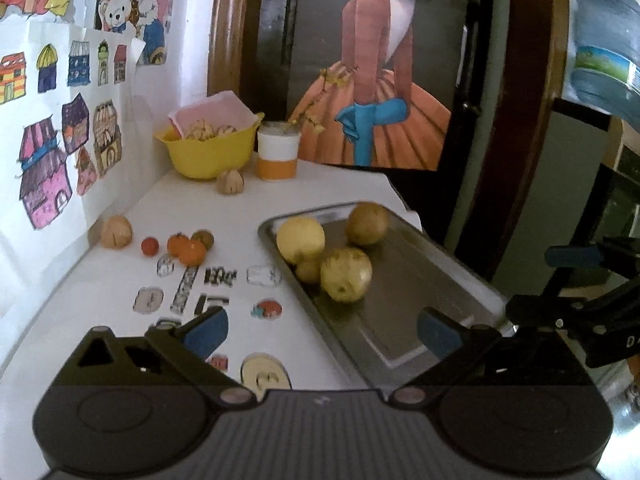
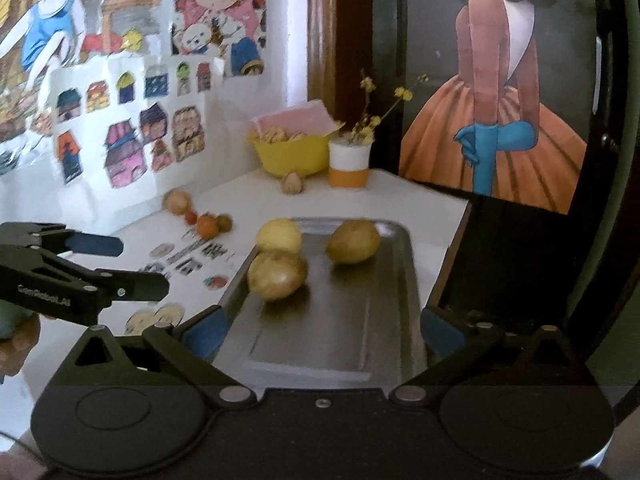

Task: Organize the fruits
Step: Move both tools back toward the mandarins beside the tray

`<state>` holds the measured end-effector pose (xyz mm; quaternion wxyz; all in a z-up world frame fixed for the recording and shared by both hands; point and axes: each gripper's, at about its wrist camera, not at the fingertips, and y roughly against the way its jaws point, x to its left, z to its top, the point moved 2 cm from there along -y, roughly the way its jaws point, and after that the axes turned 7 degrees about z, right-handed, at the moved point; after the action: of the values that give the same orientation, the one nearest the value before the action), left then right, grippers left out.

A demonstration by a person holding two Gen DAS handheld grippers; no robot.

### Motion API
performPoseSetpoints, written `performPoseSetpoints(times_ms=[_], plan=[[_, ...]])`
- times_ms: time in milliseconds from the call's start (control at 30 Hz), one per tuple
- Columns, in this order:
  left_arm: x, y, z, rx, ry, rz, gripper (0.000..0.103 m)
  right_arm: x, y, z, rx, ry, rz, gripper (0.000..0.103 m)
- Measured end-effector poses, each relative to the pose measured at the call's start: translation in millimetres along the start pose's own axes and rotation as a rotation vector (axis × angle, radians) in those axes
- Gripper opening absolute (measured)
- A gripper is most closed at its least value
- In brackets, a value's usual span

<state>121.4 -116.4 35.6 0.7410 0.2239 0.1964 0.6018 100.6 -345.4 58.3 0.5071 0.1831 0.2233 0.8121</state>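
A metal tray lies on the white table and holds a yellow fruit, a brownish one, a yellow-green one and a small one. Left of the tray sit small orange fruits, a red one and a greenish one. My left gripper is open over the tray's near left edge, with nothing between its fingers. My right gripper is open at the tray's near end, also holding nothing.
A yellow bowl with walnuts and a pink cloth stands at the back, beside a white-and-orange cup. Loose walnuts lie near the wall. Stickers cover the tabletop; drawings hang on the left wall. The table edge runs right of the tray.
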Motion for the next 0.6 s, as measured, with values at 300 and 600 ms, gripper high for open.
performPoseSetpoints(times_ms=[300,600], plan=[[23,24,-35,0.08,-0.015,0.015,0.102,43,10,-28,0.099,-0.003,0.027,0.102],[75,33,-41,0.192,0.025,0.055,0.102,91,-22,-29,0.189,0.014,0.165,0.102]])
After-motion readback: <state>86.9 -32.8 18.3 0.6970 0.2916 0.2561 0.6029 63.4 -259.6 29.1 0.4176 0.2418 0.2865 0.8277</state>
